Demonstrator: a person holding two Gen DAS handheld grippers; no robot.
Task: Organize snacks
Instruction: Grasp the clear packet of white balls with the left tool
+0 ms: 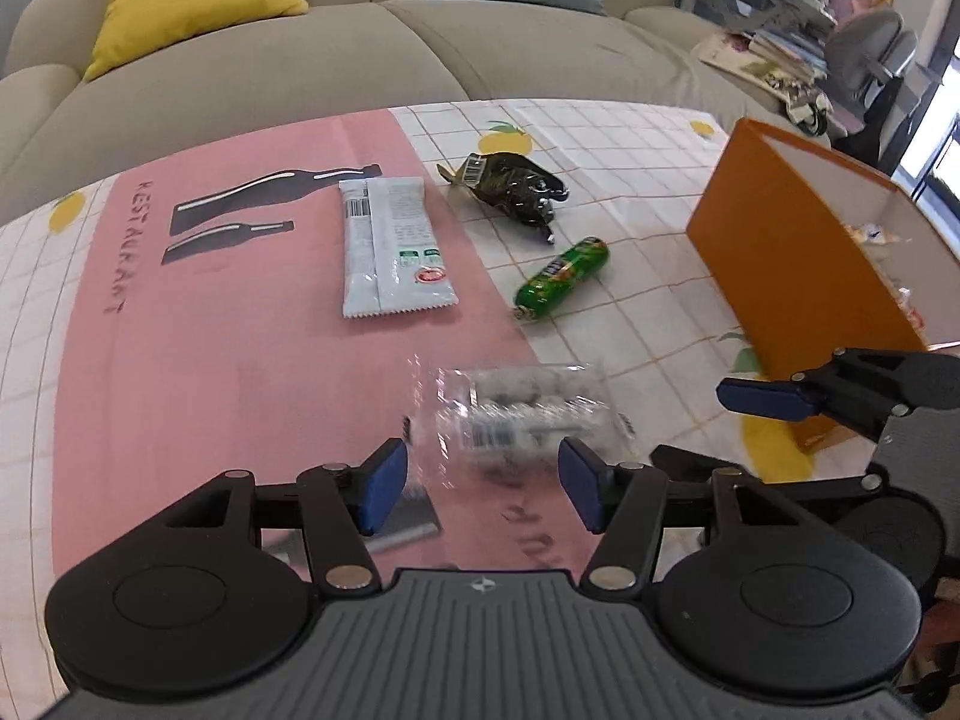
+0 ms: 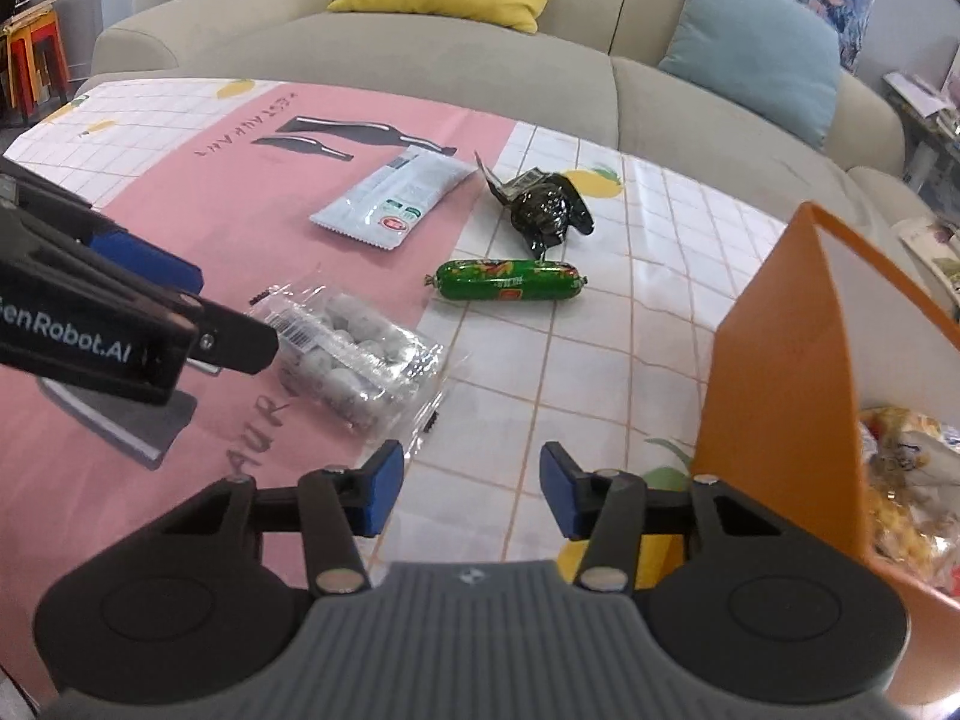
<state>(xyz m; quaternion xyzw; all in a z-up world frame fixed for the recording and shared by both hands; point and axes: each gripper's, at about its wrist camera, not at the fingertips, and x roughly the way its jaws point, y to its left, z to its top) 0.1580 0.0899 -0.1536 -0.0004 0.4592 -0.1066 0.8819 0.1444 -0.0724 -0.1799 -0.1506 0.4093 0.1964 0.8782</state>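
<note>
Hovering over the counter (image 1: 180, 360), the left gripper (image 1: 483, 483) stands wide apart, nothing between its pads; a blurred clear packet (image 1: 522, 411) of pale round sweets lies just ahead at 12 o'clock. A green sausage (image 1: 562, 278) sits at 1 o'clock, beside an orange box (image 1: 780, 264).

From the right wrist, the right gripper (image 2: 468, 489) is likewise wide and empty. The clear packet (image 2: 351, 360) lies at 11 o'clock, crinkled and glossy, barcode up.

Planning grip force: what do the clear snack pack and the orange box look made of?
Clear snack pack: thin transparent plastic film, glossy and crinkled, grey-white lumps visible through it. Orange box: looks like stiff matte card or thin plastic, flat panels, white inside; which one is unclear.
</note>
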